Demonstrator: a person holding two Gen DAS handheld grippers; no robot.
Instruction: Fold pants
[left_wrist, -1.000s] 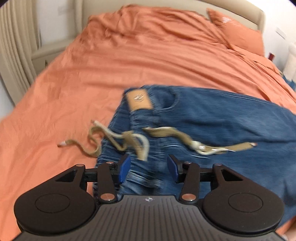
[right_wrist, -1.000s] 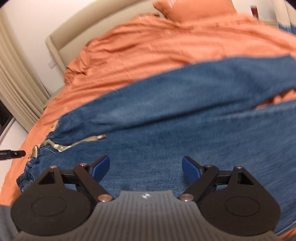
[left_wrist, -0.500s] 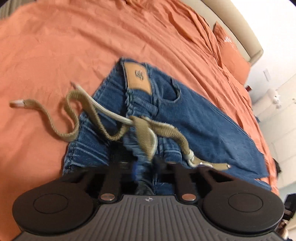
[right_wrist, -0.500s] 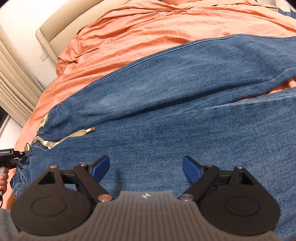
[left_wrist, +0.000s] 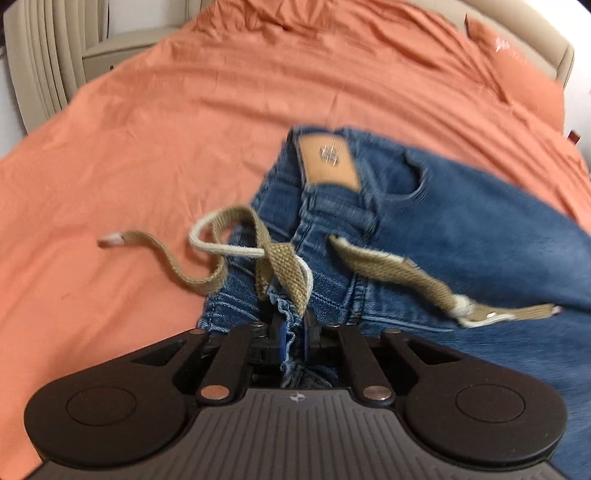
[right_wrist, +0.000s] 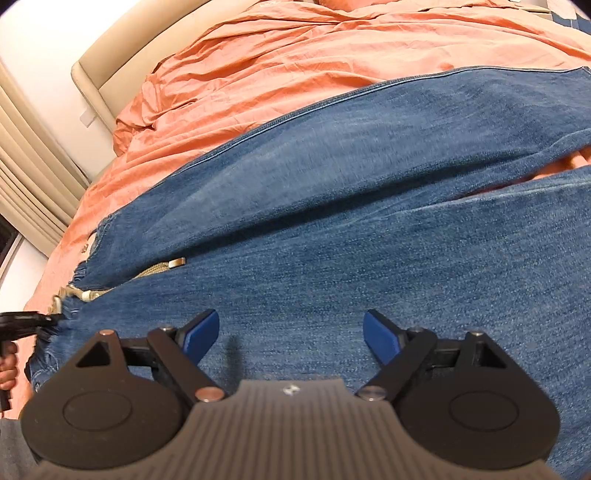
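Observation:
Blue jeans (left_wrist: 461, 236) lie on the orange bed sheet (left_wrist: 147, 147), with a tan leather patch (left_wrist: 328, 162) on the waistband and a loose khaki drawstring (left_wrist: 207, 254). My left gripper (left_wrist: 293, 338) is shut on the bunched waistband edge. In the right wrist view the jeans (right_wrist: 369, 221) spread across the bed, one leg lying over the other. My right gripper (right_wrist: 290, 334) is open just above the denim, holding nothing. The left gripper (right_wrist: 26, 321) shows at the far left edge of that view, at the waistband.
A beige padded headboard (right_wrist: 110, 48) and an orange pillow (left_wrist: 517, 74) are at the far end of the bed. Beige curtains (right_wrist: 33, 184) hang at the left. A bedside cabinet (left_wrist: 118, 55) stands beyond the bed's corner.
My left gripper closed on the waistband edge and tilted back up, with the waistband in it. My right gripper stayed open and moved slightly over the pant legs.

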